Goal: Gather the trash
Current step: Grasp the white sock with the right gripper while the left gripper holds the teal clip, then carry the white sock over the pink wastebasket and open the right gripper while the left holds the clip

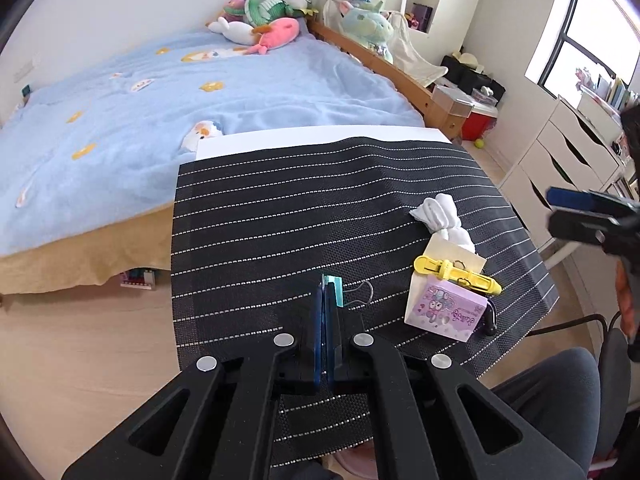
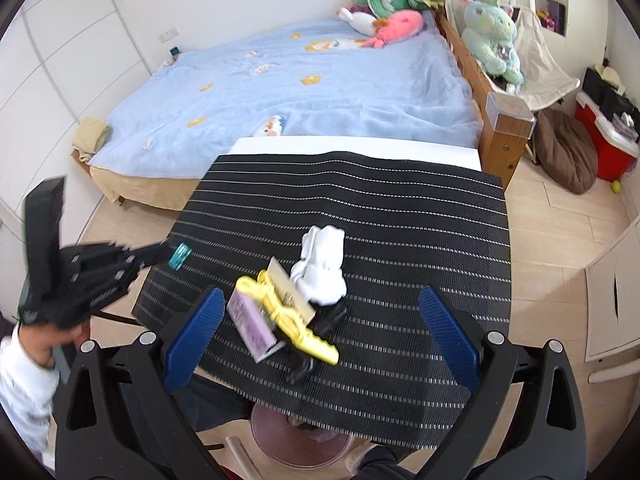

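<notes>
Left gripper (image 1: 327, 292): jaws pressed together, pinching a teal binder clip (image 1: 335, 290) above the striped mat (image 1: 280, 208).
Right gripper (image 2: 320, 332): blue pads spread wide, nothing between them.
Trash: white crumpled tissue (image 2: 322, 270) at 12 o'clock of the yellow clip (image 2: 288, 320), touching the purple notepad (image 2: 252, 326) pile.

Legible text: almost none. Purple box (image 1: 446, 312) on table, beside yellow clip (image 1: 456, 274): cartoon figure plus curly pink lettering on top face, seen upside down in left wrist view, not readable. Same box (image 2: 252, 326) in right wrist view: print blurred, illegible. Left gripper body (image 2: 100, 280) carries small pale lettering on its side, too blurred to read. No nos., brands or signs made out elsewhere.
</notes>
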